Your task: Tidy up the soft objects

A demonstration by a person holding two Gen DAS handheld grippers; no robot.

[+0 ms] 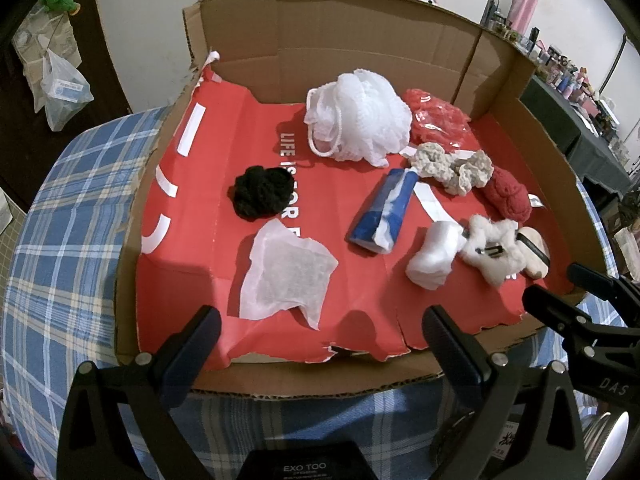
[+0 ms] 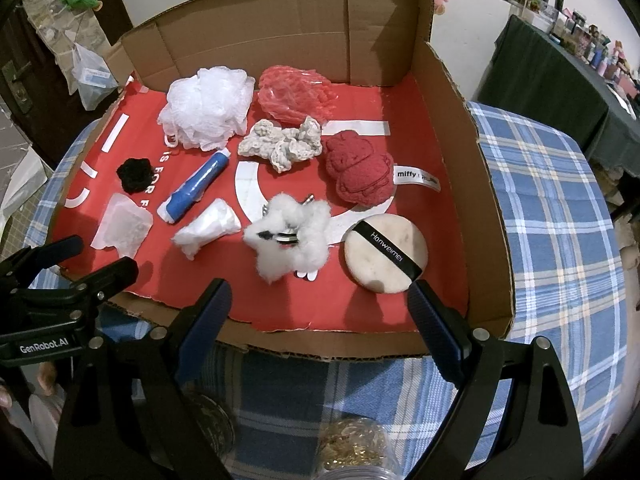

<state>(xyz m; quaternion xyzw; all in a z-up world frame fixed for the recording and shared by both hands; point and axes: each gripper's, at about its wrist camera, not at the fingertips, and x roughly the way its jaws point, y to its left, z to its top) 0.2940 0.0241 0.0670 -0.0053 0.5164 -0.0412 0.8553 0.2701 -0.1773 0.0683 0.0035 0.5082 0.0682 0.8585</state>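
- Left gripper [image 1: 322, 330]: jaws stand wide apart at the bottom of the left wrist view, nothing between them, touching nothing; tips hang over the near edge of the cardboard box [image 1: 340, 16].
- Right gripper [image 2: 320, 306]: jaws likewise spread wide and empty at the lower middle of the right wrist view, just short of the round powder puff [image 2: 384, 254].
- Soft objects lie on the red liner [image 2: 420, 120] inside the box: white mesh sponge [image 2: 206, 108] upper left, red mesh bundle [image 2: 294, 94] upper centre, red plush [image 2: 358, 170] right of centre, fluffy white toy [image 2: 290, 236] at centre.
- Black scrunchie [image 1: 262, 192] and white sheet [image 1: 286, 272] lie left of centre in the left wrist view.
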